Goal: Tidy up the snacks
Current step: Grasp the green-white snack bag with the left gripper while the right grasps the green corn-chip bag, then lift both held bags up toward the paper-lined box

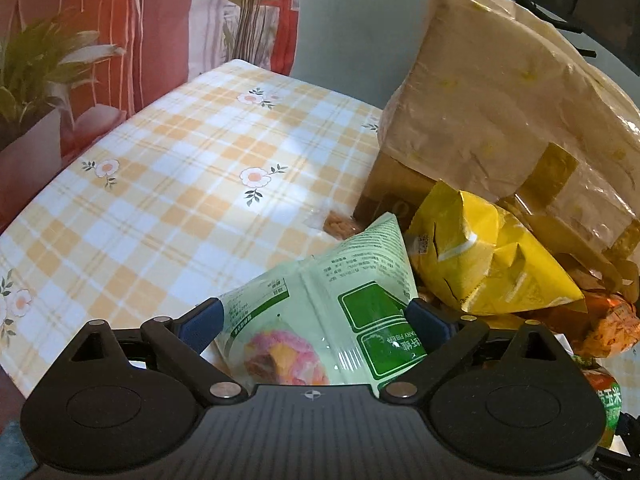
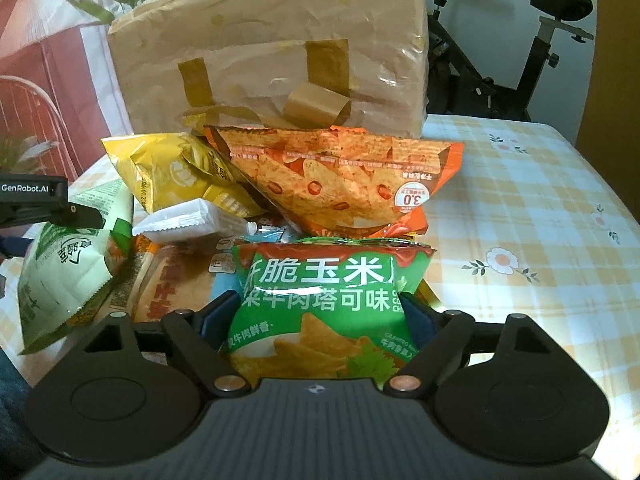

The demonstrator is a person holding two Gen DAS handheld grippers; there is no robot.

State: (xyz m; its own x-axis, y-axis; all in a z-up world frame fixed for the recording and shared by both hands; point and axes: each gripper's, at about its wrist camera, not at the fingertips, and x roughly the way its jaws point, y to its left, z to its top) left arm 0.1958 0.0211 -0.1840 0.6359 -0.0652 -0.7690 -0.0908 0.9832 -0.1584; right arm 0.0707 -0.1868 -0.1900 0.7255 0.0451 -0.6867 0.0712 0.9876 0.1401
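While the right claw [image 2: 316, 312] stands wide around the green corn-chip bag [image 2: 324, 304] just before the paper bag [image 2: 276, 48], squeeze mid-pack. Left claw [image 1: 316, 320] grips the pale green packet [image 1: 320, 304], left of that bag.

Left wrist view close over the pale green packet [image 1: 320, 300], angled down across the bench [image 1: 160, 180], right wrist view facing the paper bag [image 2: 272, 52] — both share it, and the yellow packet [image 2: 176, 168].
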